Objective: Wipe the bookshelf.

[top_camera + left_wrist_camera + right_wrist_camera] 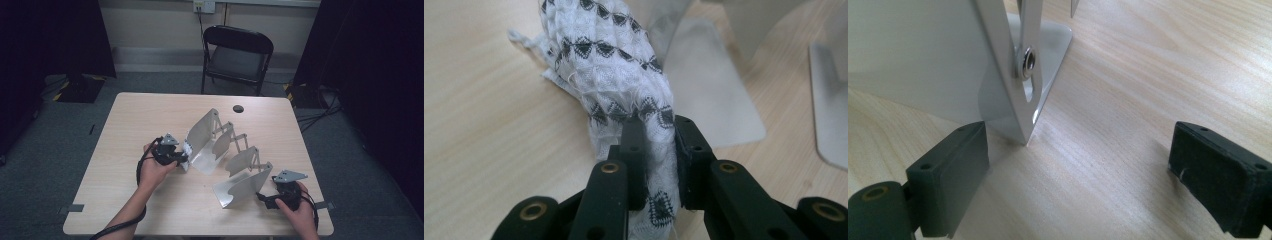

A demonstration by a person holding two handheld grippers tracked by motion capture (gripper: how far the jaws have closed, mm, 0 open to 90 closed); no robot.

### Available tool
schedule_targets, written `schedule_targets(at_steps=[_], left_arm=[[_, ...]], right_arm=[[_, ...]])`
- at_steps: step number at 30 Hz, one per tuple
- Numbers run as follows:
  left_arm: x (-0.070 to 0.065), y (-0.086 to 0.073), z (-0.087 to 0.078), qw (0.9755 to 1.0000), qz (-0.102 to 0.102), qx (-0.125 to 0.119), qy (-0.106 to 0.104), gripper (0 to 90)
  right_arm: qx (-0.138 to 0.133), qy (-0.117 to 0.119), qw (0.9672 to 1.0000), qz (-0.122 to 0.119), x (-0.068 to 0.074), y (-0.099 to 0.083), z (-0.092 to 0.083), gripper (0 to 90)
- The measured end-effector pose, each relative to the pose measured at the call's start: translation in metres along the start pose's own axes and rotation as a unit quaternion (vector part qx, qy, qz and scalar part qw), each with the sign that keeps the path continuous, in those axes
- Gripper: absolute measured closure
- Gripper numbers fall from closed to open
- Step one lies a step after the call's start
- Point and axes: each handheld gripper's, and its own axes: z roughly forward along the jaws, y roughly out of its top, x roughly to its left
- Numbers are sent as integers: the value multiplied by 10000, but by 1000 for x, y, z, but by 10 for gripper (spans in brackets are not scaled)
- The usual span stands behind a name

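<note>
Two hand-held grippers are at work on a light wooden bench (150, 210), one on each side of an expanding metal rack (227, 150) whose curved sheet-metal dividers are linked by scissor arms.

Left side: the left gripper (172, 156) sits in the person's left hand (152, 172), just beside the rack's left end plate. In the left gripper view its jaws are closed tight on a bunched white cloth (614, 75) printed with small black diamond shapes; the pads pinch the fabric from both sides. The free end of the cloth lies on the bench beyond the jaws, to the left of a flat metal base plate (714, 95) of the rack.

Centre: the rack stands slantwise across the bench, running from the far left to the near right, its dividers fanned apart.

Right side: the right gripper (272, 199) is held in the person's right hand (300, 210) at the near right corner of the bench, close against the rack's nearest divider. In the right gripper view the jaws stand wide apart with bare wood between them. The left pad is just beside the lower corner of the divider (923, 60), near a riveted link arm (1028, 65); whether it touches cannot be told.

Beyond the bench stands a black folding chair (237, 57).
</note>
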Motion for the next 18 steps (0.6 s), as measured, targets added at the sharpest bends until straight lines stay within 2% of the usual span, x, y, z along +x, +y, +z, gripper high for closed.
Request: schedule_targets(at_steps=[4, 5, 6, 7, 8, 9, 16, 18], left_arm=[[1, -10, -3, 9999, -57, 17, 134, 767], [4, -17, -9, 9995, -114, 38, 283, 766], [4, -17, -9, 9995, -114, 38, 283, 765], [6, -24, -17, 9992, -183, 16, 352, 764], [6, -24, -17, 9992, -183, 16, 352, 762], [10, -31, -26, 9990, -146, 47, 421, 761], [15, -49, -41, 9982, -297, -18, 513, 743], [15, -55, -46, 9974, -423, -54, 586, 740]], right_arm=[[23, 12, 10000, -14, 0, 1, 0, 84], [27, 25, 10000, -9, 0, 1, 0, 82], [20, 13, 10000, -11, 0, 1, 0, 83], [8, 5, 10000, -6, 0, 1, 0, 83], [8, 5, 10000, -6, 0, 1, 0, 83], [8, 4, 10000, -8, 0, 0, 0, 83], [11, 0, 10000, -3, 0, 0, 0, 83], [14, -11, 10000, 12, 0, 0, 0, 83]])
